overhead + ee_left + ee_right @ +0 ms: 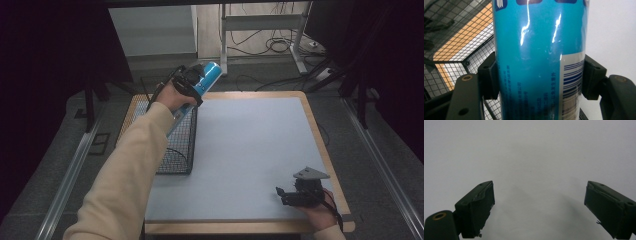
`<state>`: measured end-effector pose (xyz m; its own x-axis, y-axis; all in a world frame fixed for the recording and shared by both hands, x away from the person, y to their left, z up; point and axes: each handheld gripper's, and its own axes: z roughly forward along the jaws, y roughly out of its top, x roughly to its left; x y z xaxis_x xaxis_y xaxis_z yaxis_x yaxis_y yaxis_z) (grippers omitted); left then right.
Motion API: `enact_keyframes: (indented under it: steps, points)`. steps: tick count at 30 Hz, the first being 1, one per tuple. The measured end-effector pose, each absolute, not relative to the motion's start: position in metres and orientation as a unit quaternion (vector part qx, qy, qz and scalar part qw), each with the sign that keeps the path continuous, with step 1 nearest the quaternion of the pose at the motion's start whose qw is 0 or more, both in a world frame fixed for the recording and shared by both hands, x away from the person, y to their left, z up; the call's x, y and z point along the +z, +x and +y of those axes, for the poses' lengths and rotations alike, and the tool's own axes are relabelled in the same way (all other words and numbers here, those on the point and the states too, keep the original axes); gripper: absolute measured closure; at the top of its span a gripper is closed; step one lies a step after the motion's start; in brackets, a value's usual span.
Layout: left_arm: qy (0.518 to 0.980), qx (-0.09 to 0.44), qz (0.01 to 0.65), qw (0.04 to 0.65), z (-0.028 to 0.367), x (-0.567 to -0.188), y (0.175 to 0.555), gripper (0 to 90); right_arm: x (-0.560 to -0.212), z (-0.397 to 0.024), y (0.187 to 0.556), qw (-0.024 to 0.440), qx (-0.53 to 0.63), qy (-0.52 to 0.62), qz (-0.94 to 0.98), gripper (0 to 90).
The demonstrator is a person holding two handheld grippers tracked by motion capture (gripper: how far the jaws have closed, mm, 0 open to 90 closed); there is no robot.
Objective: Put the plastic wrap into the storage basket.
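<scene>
Starting at the left of the high view, we count one black wire basket point(177, 145) standing on the left part of the table point(320, 140), its long side running away from us along the edge of the single pale grey mat point(250, 150) that covers most of the wooden top. Above the basket's far end we see the left gripper point(192, 85), held up in the air by a hand in a cream sleeve point(125, 180). Its jaws are clamped on one blue can point(207, 77), which tilts up and to the right, its top end pointing away from the person. In the left gripper view the can point(536, 62) stands between the two black pads point(489, 78), which press on either side of it; we can read a barcode panel on its right flank, and the basket's mesh point(461, 50) lies below and to the left, with the wooden table showing through it.

Moving right across the bare mat, we come to the right gripper point(286, 194), near the table's near right corner, resting low with one grey three-cornered plate on top. In the right gripper view its jaws stand wide apart over the plain grey mat point(529, 157), with nothing between them.
</scene>
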<state>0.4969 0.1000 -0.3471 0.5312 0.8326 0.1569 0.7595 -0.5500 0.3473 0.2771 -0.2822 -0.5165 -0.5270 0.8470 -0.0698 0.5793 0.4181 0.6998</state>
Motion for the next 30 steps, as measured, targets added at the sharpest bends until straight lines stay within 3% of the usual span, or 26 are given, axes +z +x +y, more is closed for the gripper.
enact_keyframes:
  steps: [30]
  points:
    - [0.858,0.156,0.48,0.094,0.125,-0.392,0.514,31.5,-0.519,-0.283,0.278,0.211,0.31,0.442,0.815,9.8]
